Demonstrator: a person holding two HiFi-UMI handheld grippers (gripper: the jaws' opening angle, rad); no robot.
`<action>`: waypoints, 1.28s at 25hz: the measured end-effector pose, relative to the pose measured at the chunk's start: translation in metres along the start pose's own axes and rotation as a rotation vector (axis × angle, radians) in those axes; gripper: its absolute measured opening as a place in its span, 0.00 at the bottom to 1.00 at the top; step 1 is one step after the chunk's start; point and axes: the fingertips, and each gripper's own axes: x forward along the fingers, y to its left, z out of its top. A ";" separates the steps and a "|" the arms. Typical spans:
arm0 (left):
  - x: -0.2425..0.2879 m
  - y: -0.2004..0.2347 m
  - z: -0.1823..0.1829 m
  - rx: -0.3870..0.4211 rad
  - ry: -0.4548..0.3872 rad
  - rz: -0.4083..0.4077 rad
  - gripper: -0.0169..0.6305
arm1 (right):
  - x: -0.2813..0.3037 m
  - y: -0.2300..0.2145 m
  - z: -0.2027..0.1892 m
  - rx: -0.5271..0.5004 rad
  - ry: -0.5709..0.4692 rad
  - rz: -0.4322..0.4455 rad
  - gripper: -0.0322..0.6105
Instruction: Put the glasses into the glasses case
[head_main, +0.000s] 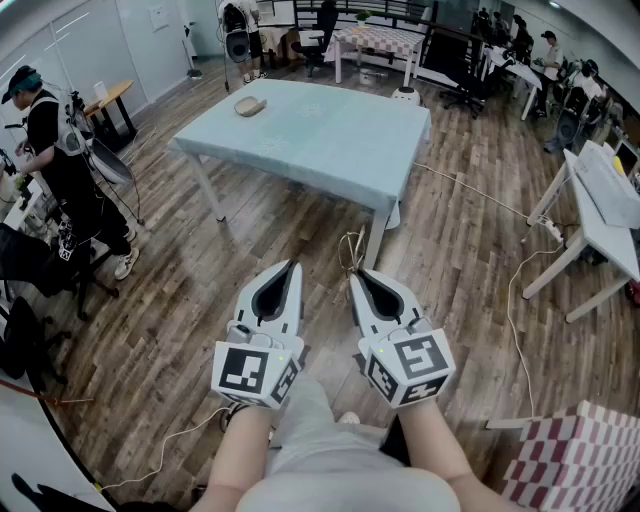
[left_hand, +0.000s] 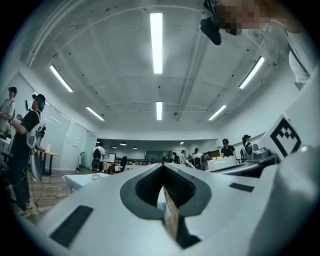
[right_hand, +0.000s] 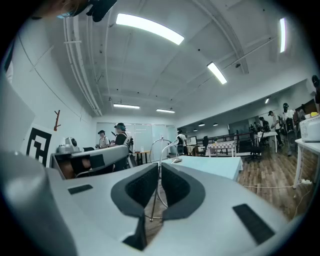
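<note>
A beige glasses case (head_main: 248, 104) lies shut near the far left corner of the table with the light blue cloth (head_main: 330, 140), well ahead of both grippers. My right gripper (head_main: 353, 273) is held over the wooden floor, short of the table, and is shut on thin wire-framed glasses (head_main: 350, 250). In the right gripper view the wire frame (right_hand: 159, 150) stands up between the closed jaws, with the case (right_hand: 176, 160) far off on the table. My left gripper (head_main: 295, 265) hangs beside the right one, shut and holding nothing, its tips meeting (left_hand: 162, 166).
A person (head_main: 60, 170) stands at the left by a dark chair (head_main: 30, 270). White desks (head_main: 600, 210) stand at the right, with cables (head_main: 520, 300) trailing over the floor. A red-checkered cloth (head_main: 575, 460) sits at the lower right. More people and tables fill the back.
</note>
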 end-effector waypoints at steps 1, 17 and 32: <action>0.001 0.001 -0.002 0.002 0.002 -0.001 0.04 | 0.001 -0.001 -0.001 0.001 0.000 0.000 0.09; 0.026 0.029 -0.016 -0.008 0.031 -0.012 0.04 | 0.038 -0.009 -0.011 0.002 0.024 -0.010 0.09; 0.080 0.122 -0.033 -0.064 0.044 0.024 0.04 | 0.147 -0.013 -0.009 0.027 0.051 0.016 0.09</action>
